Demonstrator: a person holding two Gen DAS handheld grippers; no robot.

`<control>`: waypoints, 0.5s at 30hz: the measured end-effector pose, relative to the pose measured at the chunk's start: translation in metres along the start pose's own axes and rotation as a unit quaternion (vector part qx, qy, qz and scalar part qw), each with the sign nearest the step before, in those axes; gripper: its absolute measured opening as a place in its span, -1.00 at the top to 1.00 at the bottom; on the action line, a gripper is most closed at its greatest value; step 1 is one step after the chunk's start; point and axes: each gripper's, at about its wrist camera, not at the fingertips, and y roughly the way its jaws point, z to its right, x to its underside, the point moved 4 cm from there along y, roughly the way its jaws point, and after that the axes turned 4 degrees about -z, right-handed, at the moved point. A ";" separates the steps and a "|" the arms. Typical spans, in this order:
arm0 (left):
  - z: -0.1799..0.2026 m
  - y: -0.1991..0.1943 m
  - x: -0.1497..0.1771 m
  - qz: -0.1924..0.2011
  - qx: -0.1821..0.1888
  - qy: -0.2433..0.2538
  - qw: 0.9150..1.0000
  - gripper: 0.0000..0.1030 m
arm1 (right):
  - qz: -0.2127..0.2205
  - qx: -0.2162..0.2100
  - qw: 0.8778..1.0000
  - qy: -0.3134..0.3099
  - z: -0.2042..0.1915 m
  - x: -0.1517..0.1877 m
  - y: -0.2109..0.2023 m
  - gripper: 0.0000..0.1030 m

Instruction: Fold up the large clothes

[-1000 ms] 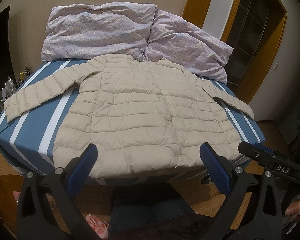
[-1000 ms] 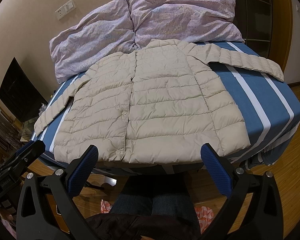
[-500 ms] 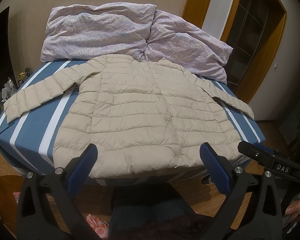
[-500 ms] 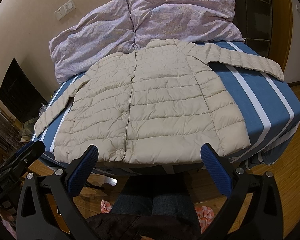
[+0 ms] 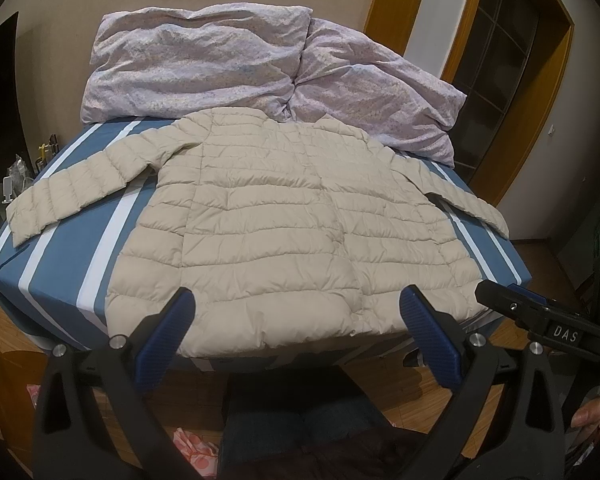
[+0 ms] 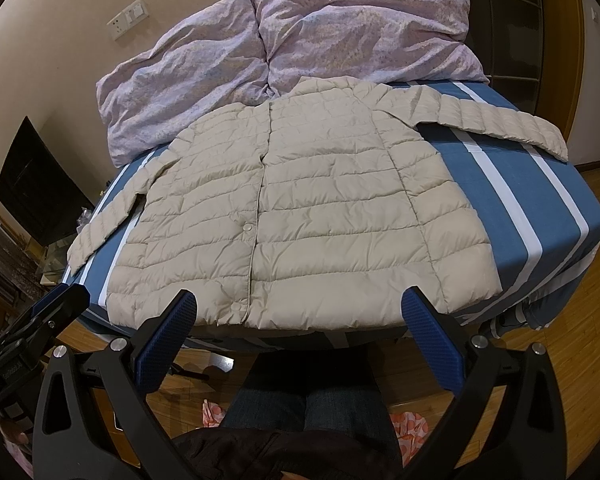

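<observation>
A beige quilted puffer jacket [image 5: 284, 232] is spread flat, front up, across a bed [image 5: 60, 264] covered in a blue sheet with white stripes; its hem lies along the near edge of the mattress and its collar reaches the far end. Both sleeves are stretched outward — the left sleeve [image 5: 68, 196] is laid diagonally over the stripes toward one corner, and the right sleeve [image 6: 496, 120] is extended toward the opposite side. A snap button [image 6: 247, 227] is seen on the closed front placket in the right wrist view. Beyond the collar, a crumpled lilac floral duvet [image 5: 228, 68] is heaped against the wall. The left gripper [image 5: 298, 340] is held just short of the hem, its blue-padded fingers [image 5: 168, 340] spread wide with nothing between them; the right gripper [image 6: 300, 340] is likewise parted and empty, poised before the hem without touching it. Below both grippers the person's legs in dark jeans [image 6: 304, 404] are visible over a wooden floor [image 6: 580, 360]. A wall socket plate [image 6: 128, 18] is mounted above the duvet, and a wooden door frame [image 5: 512, 92] stands to one side of the bed.
</observation>
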 end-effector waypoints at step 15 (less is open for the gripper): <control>-0.017 0.041 -0.012 -0.029 -0.009 -0.010 0.999 -0.96 | -0.005 0.021 1.000 0.017 0.022 -0.023 0.033 -0.97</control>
